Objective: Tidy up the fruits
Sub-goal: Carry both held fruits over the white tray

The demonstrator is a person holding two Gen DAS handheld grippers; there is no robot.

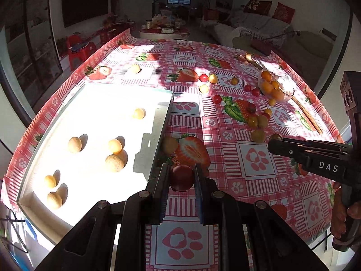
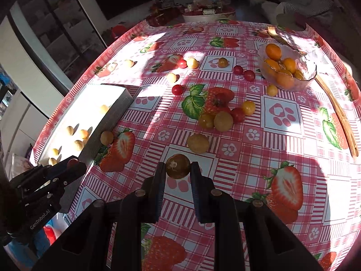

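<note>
1. The sorting looks roughly half done, as I judge it: the white tray (image 1: 94,103) at the left of the left wrist frame holds 7 pale, longan-like fruits, and the glass bowl (image 2: 309,76) at the upper right of the right wrist frame holds several orange kumquats.
2. Both tools carry fruit. The left tool (image 1: 181,178) is clenched on a red cherry tomato (image 1: 181,178), bottom centre of its frame, just right of the tray's edge. The right tool (image 2: 177,169) is clenched on a brown round fruit (image 2: 177,166), bottom centre of its frame.
3. Left to do: about 15 loose red and yellow fruits lie scattered across the middle of the counter (image 2: 282,117), with 1 more touching the tray's outer wall.
4. The counter wears a pink checked cloth printed with strawberries and paw prints, streaked by hard sunlight. A pair of wooden chopsticks (image 2: 338,113) lies at the right.
5. Behind, at the top of both frames, a living room shows: sofa with red cushions, a low round table, red stools.
</note>
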